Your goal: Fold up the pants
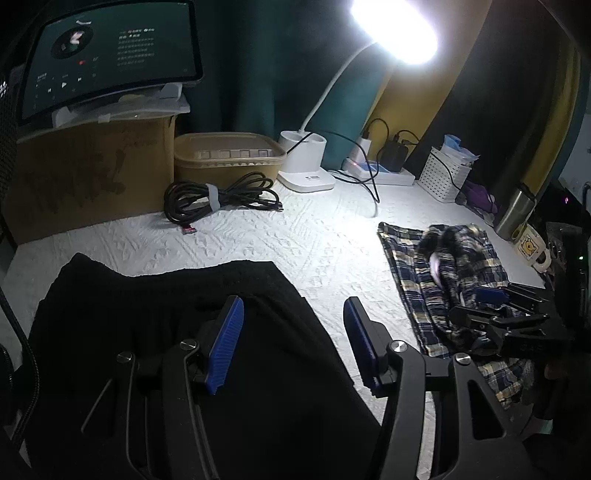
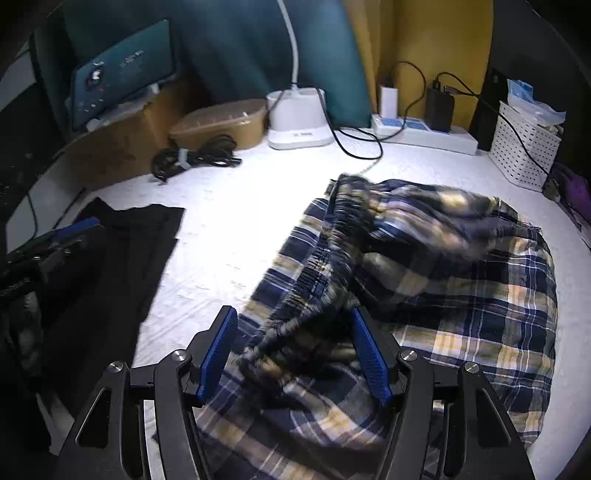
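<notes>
Right tool [image 2: 293, 347] spread, its blue pads clear of the plaid pants [image 2: 424, 280] waistband between them — left tool [image 1: 293, 343] spread above black pants [image 1: 166, 314].

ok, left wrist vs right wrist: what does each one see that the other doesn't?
Only the left wrist view: the lit lamp head, a steel flask and a bear mug at the right edge.

Only the right wrist view: the plaid pants' elastic waistband, blurred, between the right tongs' open pads.

Both: the black pants, coiled cable, lamp base, power strip, white basket, tablet on the cardboard box. The left tongs are open over the black pants.
</notes>
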